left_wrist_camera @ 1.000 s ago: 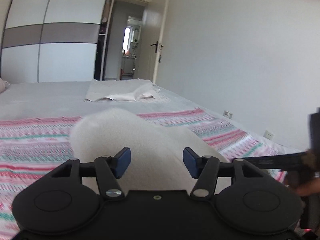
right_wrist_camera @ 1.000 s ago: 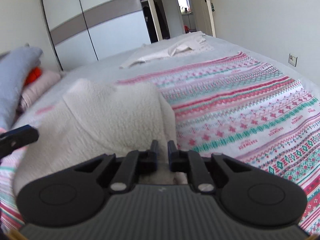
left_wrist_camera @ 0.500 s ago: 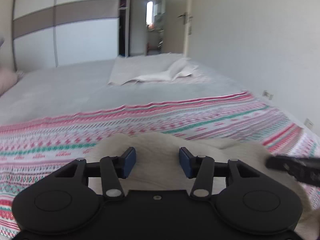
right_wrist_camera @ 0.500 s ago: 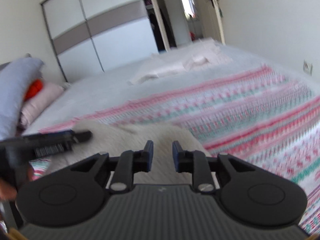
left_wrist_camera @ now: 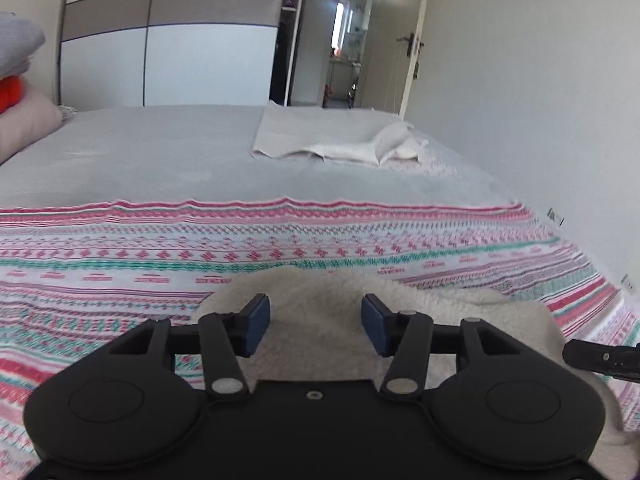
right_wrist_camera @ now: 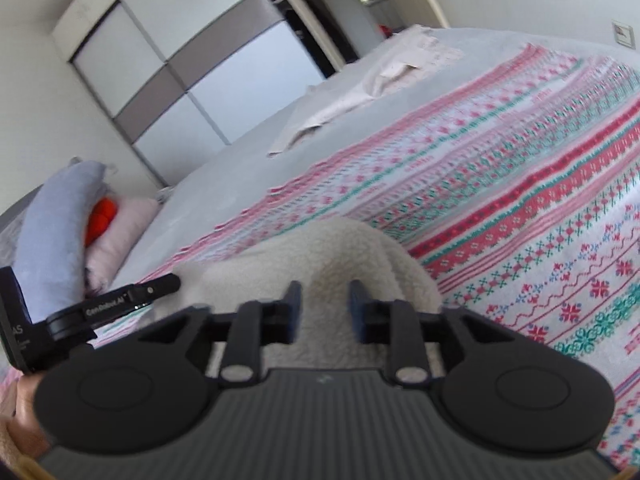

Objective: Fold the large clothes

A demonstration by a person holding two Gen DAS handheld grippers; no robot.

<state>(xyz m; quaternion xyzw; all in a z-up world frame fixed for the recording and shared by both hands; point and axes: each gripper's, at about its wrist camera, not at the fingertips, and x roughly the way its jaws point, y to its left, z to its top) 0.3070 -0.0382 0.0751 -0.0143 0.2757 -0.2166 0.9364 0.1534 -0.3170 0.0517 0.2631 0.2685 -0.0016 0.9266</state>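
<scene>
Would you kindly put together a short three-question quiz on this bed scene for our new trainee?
1. True or false: the cream fleece garment lies on the patterned blanket.
2. What lies on the grey sheet at the far end of the bed? A) a folded beige cloth B) a laptop C) a pair of shoes
3. Fill in: the orange item sits between a blue-grey pillow and a ___ pillow.

Key: 1 true. 2 A, the folded beige cloth. 3 pink, the pink pillow.
</scene>
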